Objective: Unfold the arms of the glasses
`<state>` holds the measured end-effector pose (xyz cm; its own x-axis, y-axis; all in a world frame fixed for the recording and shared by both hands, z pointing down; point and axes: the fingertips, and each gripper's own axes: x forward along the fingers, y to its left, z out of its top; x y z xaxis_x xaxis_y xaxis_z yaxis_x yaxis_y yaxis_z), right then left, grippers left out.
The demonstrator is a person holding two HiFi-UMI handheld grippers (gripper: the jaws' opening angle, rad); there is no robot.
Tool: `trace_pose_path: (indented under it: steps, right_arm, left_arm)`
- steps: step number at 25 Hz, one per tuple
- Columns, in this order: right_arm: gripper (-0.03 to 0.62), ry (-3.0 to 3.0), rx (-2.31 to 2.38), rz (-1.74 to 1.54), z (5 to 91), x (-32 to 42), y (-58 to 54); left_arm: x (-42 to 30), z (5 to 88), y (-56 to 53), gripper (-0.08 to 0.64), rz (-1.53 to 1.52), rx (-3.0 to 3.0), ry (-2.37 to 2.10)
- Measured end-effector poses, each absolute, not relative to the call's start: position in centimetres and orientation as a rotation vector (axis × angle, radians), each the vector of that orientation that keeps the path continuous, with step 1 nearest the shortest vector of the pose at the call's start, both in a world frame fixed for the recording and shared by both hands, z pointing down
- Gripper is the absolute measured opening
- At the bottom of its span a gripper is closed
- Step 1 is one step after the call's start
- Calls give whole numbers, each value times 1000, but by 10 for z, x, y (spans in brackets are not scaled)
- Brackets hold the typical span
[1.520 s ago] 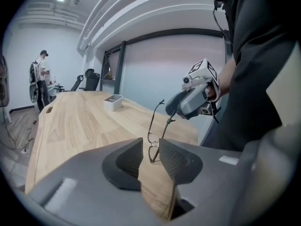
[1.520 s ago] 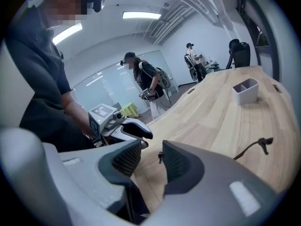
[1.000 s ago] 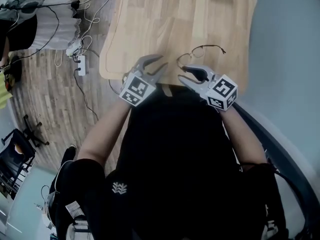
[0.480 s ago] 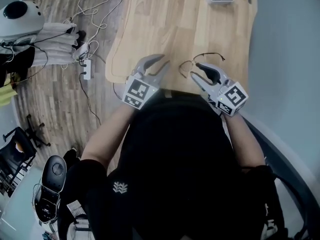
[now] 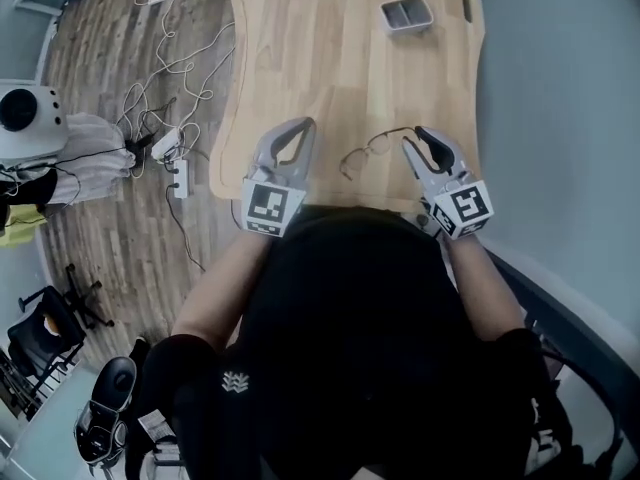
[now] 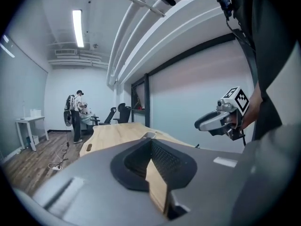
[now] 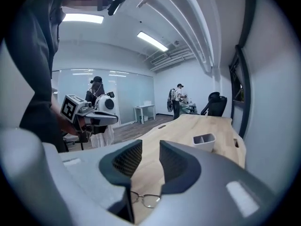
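As both lifted away from glasses, left gripper shut empty; right gripper gaped wide, jaws just eased inward, nothing between. Unfolding likely finished.

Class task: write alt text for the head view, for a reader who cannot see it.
Seen from above, glasses lie on a wooden table between the two grippers held by a person. The left gripper has just shut, empty; the right gripper has its jaws apart, just narrowed slightly, nothing between them. A grey tray sits farther up the table.
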<state>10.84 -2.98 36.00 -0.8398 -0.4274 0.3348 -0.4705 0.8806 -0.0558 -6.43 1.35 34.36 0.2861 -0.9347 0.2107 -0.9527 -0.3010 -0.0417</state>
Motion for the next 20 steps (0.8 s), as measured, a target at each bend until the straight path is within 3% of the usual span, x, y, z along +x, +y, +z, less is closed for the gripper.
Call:
trace_pose_path:
  steps: [8,10,20]
  right_arm:
    - [94,-2736,851,334,367,141,-54]
    - [1,-2726,881,330,370,145,-60]
    - [0,-2636,944,299,391,163,-70]
  left_arm:
    - [-59,344,17,5,324,2416,-1823]
    - [-57,348,19,5,339,2412,-1805]
    - [-49,366,20,5,473,2394,-1768]
